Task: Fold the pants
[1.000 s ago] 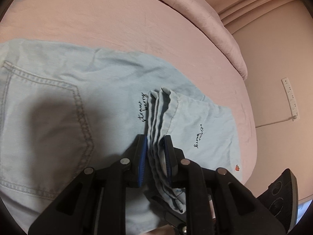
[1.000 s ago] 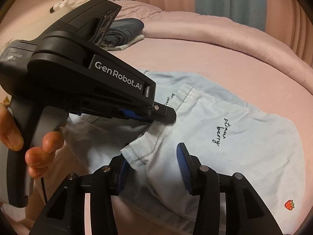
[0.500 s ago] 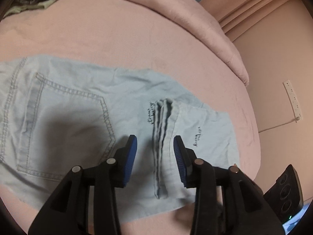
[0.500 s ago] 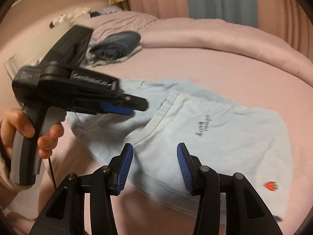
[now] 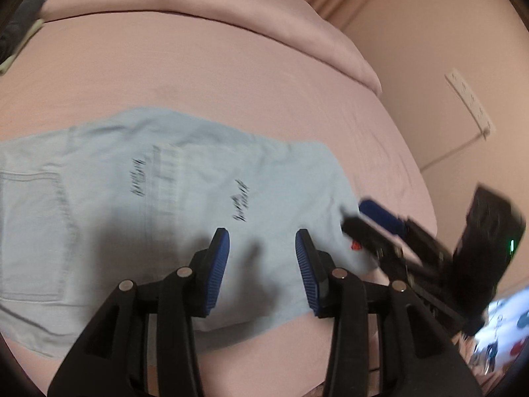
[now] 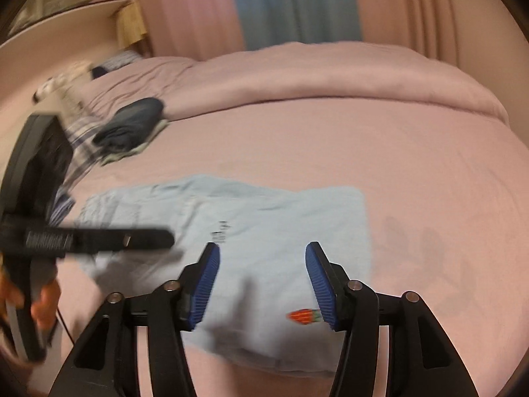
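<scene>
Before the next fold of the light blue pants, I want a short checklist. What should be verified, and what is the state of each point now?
1. Left gripper free of cloth: ok. Its jaws have just been opening, nothing between them.
2. Right gripper free of cloth: ok. Its jaws have just been opening, nothing between them.
3. Light blue pants lie on the pink bed, folded over once: ok.
4. Folded layer flat, edges even: cannot tell, both views are blurred.
5. Dark folded clothes apart from the pants: ok.
6. Near edge of the pants fully on the bed: cannot tell, the grippers hide it.
</scene>
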`<action>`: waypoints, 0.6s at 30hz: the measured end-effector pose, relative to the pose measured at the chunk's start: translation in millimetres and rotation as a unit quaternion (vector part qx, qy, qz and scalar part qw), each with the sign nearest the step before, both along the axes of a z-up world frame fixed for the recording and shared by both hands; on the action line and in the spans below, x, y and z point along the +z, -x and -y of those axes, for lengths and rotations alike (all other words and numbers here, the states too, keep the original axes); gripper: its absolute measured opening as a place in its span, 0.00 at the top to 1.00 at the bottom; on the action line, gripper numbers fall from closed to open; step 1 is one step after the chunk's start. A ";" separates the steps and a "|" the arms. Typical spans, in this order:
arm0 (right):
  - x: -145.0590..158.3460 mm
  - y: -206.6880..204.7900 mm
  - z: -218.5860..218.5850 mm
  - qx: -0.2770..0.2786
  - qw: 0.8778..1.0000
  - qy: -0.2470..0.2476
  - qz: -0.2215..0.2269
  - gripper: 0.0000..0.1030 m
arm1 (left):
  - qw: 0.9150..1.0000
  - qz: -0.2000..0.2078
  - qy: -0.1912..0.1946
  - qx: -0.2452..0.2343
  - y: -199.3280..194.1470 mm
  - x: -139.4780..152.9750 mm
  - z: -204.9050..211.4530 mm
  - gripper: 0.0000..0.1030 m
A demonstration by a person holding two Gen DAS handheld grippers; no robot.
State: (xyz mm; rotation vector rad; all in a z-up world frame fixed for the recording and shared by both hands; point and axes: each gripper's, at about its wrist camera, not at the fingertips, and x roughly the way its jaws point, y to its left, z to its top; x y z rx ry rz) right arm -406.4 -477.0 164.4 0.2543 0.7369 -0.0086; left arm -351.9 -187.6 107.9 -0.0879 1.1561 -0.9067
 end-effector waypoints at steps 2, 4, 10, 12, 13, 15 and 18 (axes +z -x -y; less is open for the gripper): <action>-5.0 -2.1 8.7 -0.014 1.000 0.004 -0.008 0.47 | 1.000 0.005 -0.016 -0.010 4.1 -7.8 8.9 0.60; -12.4 -5.8 18.0 -0.026 0.999 0.003 -0.021 0.50 | 0.999 0.012 -0.039 -0.016 6.1 -17.2 14.4 0.60; -44.2 -6.2 33.8 -0.036 0.994 0.038 -0.091 0.55 | 0.996 0.023 -0.079 -0.024 6.3 -39.8 9.8 0.60; -55.3 -1.5 38.8 -0.025 0.994 0.055 -0.091 0.54 | 0.996 0.027 -0.077 -0.027 6.2 -40.8 7.8 0.60; -55.2 6.9 48.3 -0.023 0.995 0.041 -0.084 0.54 | 0.996 0.029 -0.078 -0.029 5.9 -41.8 7.8 0.60; -54.0 10.4 60.6 -0.029 0.995 0.026 -0.088 0.54 | 0.996 0.031 -0.079 -0.031 6.6 -43.0 8.4 0.60; -48.4 14.2 79.4 -0.054 0.994 0.002 -0.092 0.54 | 0.995 0.038 -0.088 -0.033 10.4 -40.7 8.7 0.60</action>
